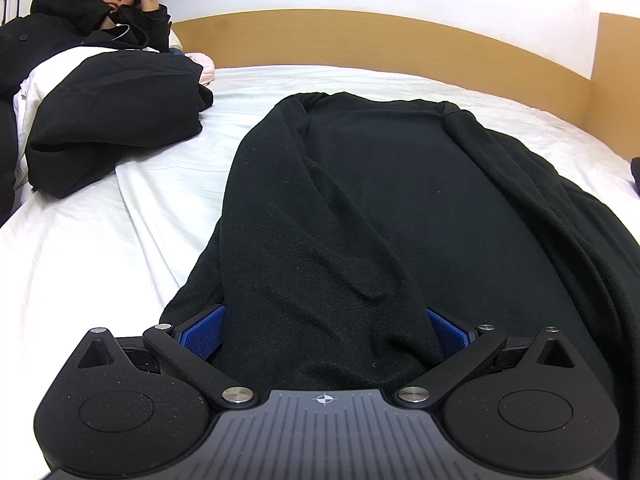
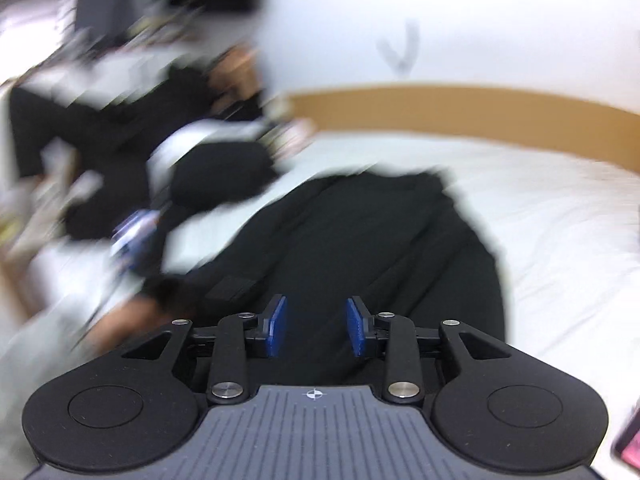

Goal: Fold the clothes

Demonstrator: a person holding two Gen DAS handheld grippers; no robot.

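Black garment (image 1: 380, 208) hem between wide-apart left fingers (image 1: 202, 334); right fingers (image 2: 276, 326) parted, empty; bed (image 1: 120, 248) bare alongside

The left tongs (image 1: 325, 330) pointed forward and downward, their blue pads (image 1: 202, 336) spread wide with a thick fold of the black garment (image 1: 360, 208) filling the gap between them; whether the pads pressed on it could not be told. The right tongs (image 2: 316, 326) stood partly parted, nothing between their blue pads (image 2: 276, 328), the view around them blurred.
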